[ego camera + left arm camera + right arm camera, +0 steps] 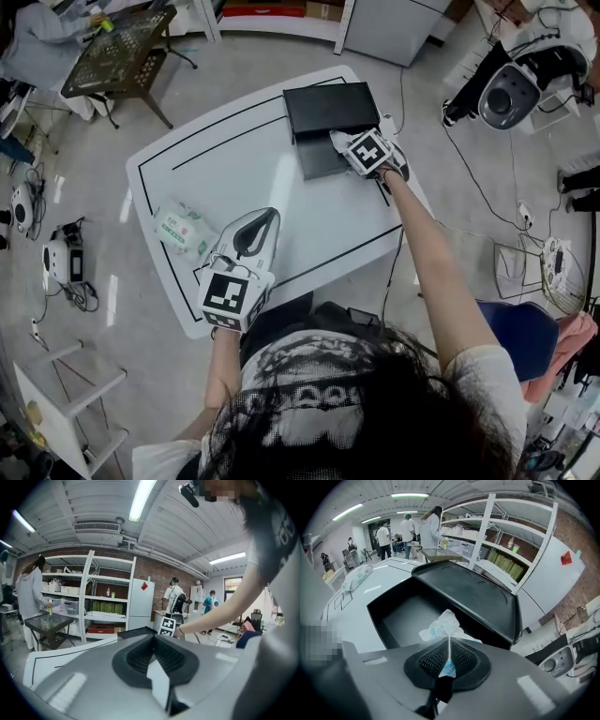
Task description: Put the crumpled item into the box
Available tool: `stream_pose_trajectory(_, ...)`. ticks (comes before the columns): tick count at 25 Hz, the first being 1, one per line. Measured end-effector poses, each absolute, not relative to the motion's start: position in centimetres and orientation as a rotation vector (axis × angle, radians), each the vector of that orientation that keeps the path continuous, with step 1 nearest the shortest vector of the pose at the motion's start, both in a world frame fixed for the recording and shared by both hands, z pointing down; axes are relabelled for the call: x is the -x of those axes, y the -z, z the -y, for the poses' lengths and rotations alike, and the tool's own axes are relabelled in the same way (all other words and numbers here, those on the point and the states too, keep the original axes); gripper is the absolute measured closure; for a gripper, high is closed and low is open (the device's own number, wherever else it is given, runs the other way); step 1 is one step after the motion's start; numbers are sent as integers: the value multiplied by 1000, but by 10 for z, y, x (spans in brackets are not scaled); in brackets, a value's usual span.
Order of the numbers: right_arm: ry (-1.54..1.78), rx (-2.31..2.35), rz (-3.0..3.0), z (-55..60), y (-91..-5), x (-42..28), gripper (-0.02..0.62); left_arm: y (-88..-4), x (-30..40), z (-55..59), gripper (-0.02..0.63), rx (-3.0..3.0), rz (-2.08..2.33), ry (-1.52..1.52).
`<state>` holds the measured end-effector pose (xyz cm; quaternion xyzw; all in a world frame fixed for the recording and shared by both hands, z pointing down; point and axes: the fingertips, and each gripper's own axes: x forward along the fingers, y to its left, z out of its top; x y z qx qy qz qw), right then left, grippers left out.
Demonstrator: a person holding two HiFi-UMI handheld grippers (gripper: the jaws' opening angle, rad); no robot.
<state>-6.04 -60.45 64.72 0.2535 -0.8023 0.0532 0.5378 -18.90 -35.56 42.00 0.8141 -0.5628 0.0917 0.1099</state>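
White tabletop (234, 159) marked with thin black lines carries an open black plastic box (319, 161), its lid folded back behind it. Right tongs (449, 641) hover at the box's near wall, clamped on a crumpled white plastic wrapper with blue print (443, 626) that pokes out over the tray. Left tongs (265, 220), closed and empty, are held well apart from the box, near a green-and-white soft packet (183, 230).

The box (328, 108) is black, the table (234, 150) white with thin black lines, the crumpled wrapper (440, 627) white with blue print, the packet (183, 230) white and green.
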Motion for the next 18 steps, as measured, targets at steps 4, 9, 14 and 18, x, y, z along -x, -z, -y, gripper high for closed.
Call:
stream_pose_trajectory(4, -108, -606, 1898, 605, -647, 62, 580, -420, 189, 356, 606, -2400, 1647, -264)
stream_pose_trajectory(9, -144, -646, 1967, 604, -635, 64, 511, -418, 189, 352, 606, -2404, 1647, -254)
stream_pose_trajectory(14, -158, -683, 2056, 598, -615, 64, 511, -421, 189, 348, 606, -2405, 1647, -255)
stream_pose_trajectory(18, -145, -698, 2136, 586, -586, 62, 509, -420, 180, 348, 606, -2415, 1637, -267)
